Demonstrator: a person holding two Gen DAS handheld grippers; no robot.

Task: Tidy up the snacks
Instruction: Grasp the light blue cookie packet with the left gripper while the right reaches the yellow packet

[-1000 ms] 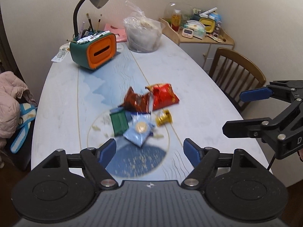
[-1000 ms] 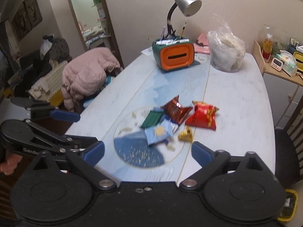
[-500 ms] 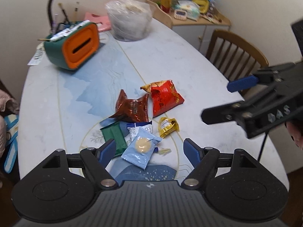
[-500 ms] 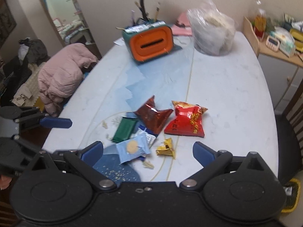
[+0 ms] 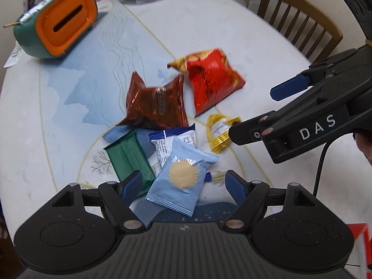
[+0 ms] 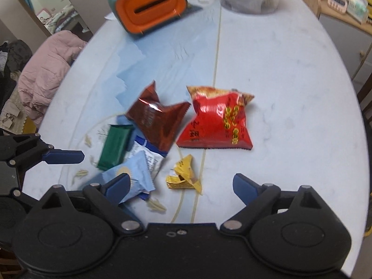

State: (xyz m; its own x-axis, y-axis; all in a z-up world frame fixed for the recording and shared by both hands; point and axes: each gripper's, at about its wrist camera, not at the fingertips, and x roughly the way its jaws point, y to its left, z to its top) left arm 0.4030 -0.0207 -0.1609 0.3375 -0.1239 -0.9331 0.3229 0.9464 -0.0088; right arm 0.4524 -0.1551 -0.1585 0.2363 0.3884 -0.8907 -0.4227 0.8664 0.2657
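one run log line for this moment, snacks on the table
left hand-held gripper: open, over light blue packet | right hand-held gripper: open, jaws just closing slightly, over yellow wrapper | held: nothing

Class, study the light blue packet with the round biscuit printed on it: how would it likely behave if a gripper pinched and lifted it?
The light blue packet looks puffed and glossy, so probably light and slippery. Its biscuit may crack under a hard pinch. It overlaps the white-and-blue wrapper, which might shift too.
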